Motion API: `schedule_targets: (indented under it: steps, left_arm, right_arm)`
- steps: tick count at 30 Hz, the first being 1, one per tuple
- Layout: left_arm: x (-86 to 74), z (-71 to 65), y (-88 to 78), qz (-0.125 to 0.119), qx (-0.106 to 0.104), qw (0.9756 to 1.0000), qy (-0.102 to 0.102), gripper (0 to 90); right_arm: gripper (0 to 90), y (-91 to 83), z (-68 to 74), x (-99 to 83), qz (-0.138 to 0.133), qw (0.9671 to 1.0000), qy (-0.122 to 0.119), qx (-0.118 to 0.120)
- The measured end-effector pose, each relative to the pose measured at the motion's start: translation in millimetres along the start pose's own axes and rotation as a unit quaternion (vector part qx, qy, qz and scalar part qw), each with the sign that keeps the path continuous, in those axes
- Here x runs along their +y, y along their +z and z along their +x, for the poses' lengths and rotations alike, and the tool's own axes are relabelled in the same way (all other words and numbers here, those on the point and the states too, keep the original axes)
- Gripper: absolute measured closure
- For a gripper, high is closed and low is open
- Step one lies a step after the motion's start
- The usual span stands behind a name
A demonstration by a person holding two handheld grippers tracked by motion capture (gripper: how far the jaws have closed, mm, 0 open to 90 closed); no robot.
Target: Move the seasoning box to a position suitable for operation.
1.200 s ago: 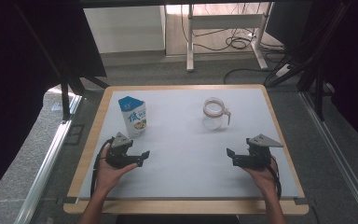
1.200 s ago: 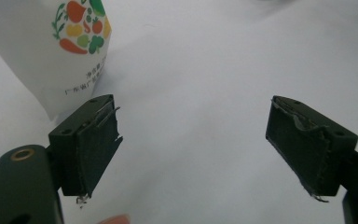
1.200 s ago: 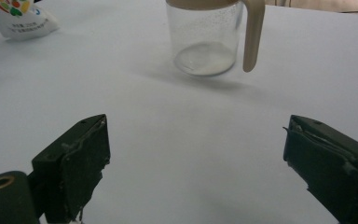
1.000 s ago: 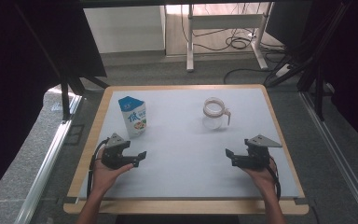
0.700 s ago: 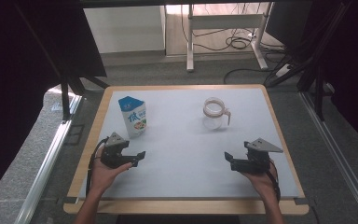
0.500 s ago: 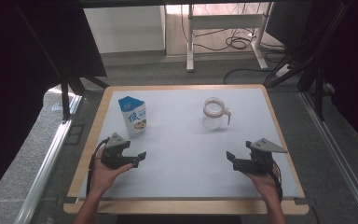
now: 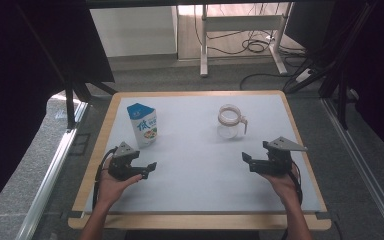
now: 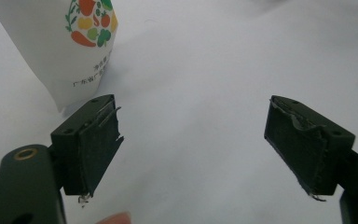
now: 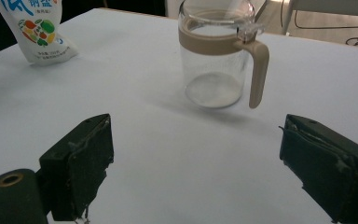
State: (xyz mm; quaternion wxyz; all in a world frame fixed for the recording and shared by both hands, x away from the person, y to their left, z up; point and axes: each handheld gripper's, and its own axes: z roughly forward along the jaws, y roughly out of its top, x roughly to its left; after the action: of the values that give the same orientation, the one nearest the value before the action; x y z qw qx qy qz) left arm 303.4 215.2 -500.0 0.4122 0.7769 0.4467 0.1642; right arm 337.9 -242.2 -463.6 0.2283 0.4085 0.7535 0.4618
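Milk carton [image 7: 143,125] and glass pitcher [image 7: 229,122] both stand upright on the white tabletop [image 7: 200,185], well apart, and nothing has been grasped yet. The left tool [image 7: 148,169] rests near the carton with its jaws spread wide and empty; the right tool [image 7: 247,162] is near the pitcher, jaws also apart and holding nothing. I judge the work is at its very beginning. The carton shows printed vegetables and Chinese characters, too small to read; the pitcher has a beige band and handle, without writing.
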Motion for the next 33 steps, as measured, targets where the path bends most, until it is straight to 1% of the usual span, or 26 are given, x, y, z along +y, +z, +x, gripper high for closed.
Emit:
schedule_targets:
  steps: [3, 5, 6, 7, 8, 9, 10, 11, 12, 16, 17, 18, 20, 22, 26, 27, 29, 30, 31, 33]
  left_arm:
    - [-0.2, -1.2, 0.4, 0.001, -0.003, 1.0000, 0.002, 17.7]
    - [-0.3, -2.3, 0.1, 0.001, -0.005, 1.0000, 0.005, 17.5]
    - [-0.3, -2.3, 0.1, 0.001, -0.005, 1.0000, 0.005, 17.5]
    - [-0.3, -2.6, -0.1, 0.000, -0.005, 1.0000, 0.005, 17.5]
    - [-0.3, -2.9, -0.9, -0.001, -0.006, 1.0000, 0.004, 17.4]
    - [-0.3, -2.9, -0.9, -0.001, -0.006, 1.0000, 0.004, 17.4]
    - [-0.2, -2.5, -1.3, -0.001, -0.009, 1.0000, 0.002, 17.4]
    - [-0.2, -2.5, -1.3, -0.001, -0.009, 1.0000, 0.002, 17.3]
    - [-0.2, -2.2, -1.0, -0.001, -0.009, 1.0000, 0.002, 17.3]
    - [-0.7, -1.7, 0.7, 0.003, -0.011, 0.9999, 0.001, 17.1]
    - [-0.7, -1.7, 0.7, 0.003, -0.011, 0.9999, 0.001, 17.1]
    - [-0.7, -1.8, 1.8, 0.006, -0.011, 0.9999, 0.003, 17.0]
    - [-0.7, -1.9, 2.3, 0.007, -0.012, 0.9999, 0.003, 16.9]
    - [-0.9, -2.2, 3.0, 0.008, -0.014, 0.9999, 0.002, 16.7]
    - [-1.1, -2.3, 3.3, 0.009, -0.013, 0.9999, 0.004, 16.5]
    - [-1.2, -2.1, 3.1, 0.009, -0.014, 0.9999, 0.004, 16.5]
    - [-1.3, -1.9, 3.0, 0.008, -0.014, 0.9999, 0.003, 16.4]
    - [-1.4, -1.4, 2.7, 0.009, -0.014, 0.9999, 0.003, 16.4]
    - [-1.5, -1.4, 2.6, 0.009, -0.014, 0.9999, 0.001, 16.4]
    - [-1.6, -0.5, 2.1, 0.009, -0.014, 0.9999, 0.001, 16.4]
  right_arm:
    - [10.4, 1.4, -0.3, 12.8, 0.003, 1.0000, -0.005, 0.000]
    - [10.4, 2.0, -1.5, 25.7, -0.001, 0.9999, -0.011, 0.001]
    - [10.4, 2.0, -1.5, 25.7, -0.001, 0.9999, -0.011, 0.001]
    - [10.4, 2.4, -2.4, 30.6, -0.002, 0.9999, -0.014, 0.001]
    - [10.4, 4.7, -4.6, 41.1, -0.007, 0.9999, -0.013, 0.001]
    - [10.4, 4.7, -4.6, 41.1, -0.007, 0.9999, -0.013, 0.001]
    - [10.3, 8.4, -7.0, 48.3, -0.008, 0.9999, -0.011, 0.004]
    - [10.3, 8.4, -7.0, 48.3, -0.008, 0.9999, -0.011, 0.004]
    - [10.3, 14.7, -9.7, 56.4, -0.008, 0.9999, -0.009, 0.003]
    - [10.2, 26.3, -14.0, 69.2, -0.002, 1.0000, -0.008, 0.004]
    - [10.2, 26.3, -14.0, 69.2, -0.002, 1.0000, -0.008, 0.004]
    - [10.1, 34.0, -15.8, 76.0, 0.002, 1.0000, -0.008, 0.005]
    - [10.1, 36.6, -16.2, 78.2, 0.004, 0.9999, -0.010, 0.004]
    - [9.8, 47.0, -16.7, 86.6, 0.009, 0.9999, -0.013, 0.001]
    - [9.3, 55.2, -17.2, 93.1, 0.013, 0.9998, -0.013, 0.004]
    - [9.1, 61.8, -19.1, 97.6, 0.016, 0.9998, -0.010, 0.004]
    - [9.0, 64.2, -19.9, 99.0, 0.016, 0.9998, -0.010, 0.005]
    - [8.9, 70.5, -22.0, 102.9, 0.020, 0.9998, -0.008, 0.003]
    - [8.9, 70.5, -22.0, 102.9, 0.020, 0.9998, -0.008, 0.003]
    - [8.4, 78.9, -24.1, 107.2, 0.026, 0.9997, -0.005, 0.003]
